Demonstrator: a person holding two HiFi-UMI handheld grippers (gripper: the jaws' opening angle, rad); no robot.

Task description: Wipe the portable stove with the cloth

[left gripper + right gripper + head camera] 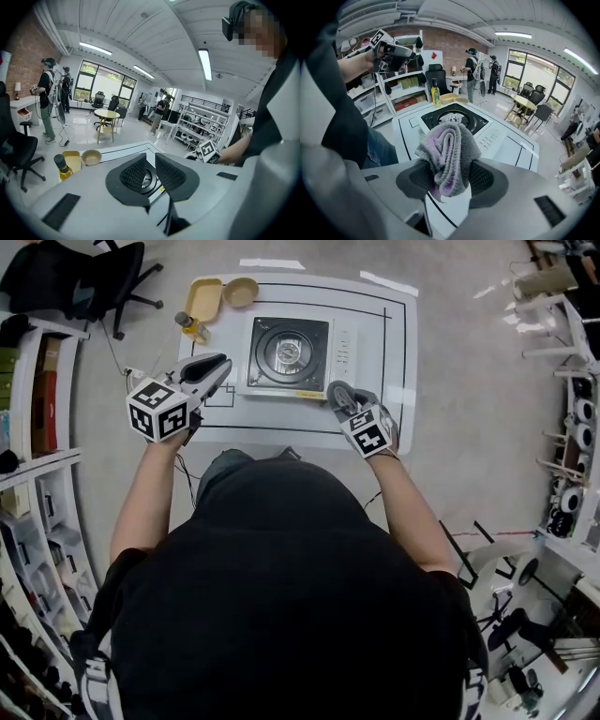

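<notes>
The portable stove (289, 354), white with a black burner top, sits in the middle of the white table (394, 343). My right gripper (341, 399) hovers just in front of the stove's front right corner, shut on a bunched grey and lilac cloth (449, 150). In the right gripper view the burner (454, 119) lies straight ahead beyond the cloth. My left gripper (221, 368) is held in the air left of the stove. Its jaws stand a narrow gap apart with nothing between them (148, 161).
At the table's far left corner stand an oil bottle (192, 327), a yellow tray (202, 298) and a tan bowl (241, 292). Shelving (37, 427) lines the left, a black office chair (103, 277) is at the far left, and racks (572, 427) fill the right.
</notes>
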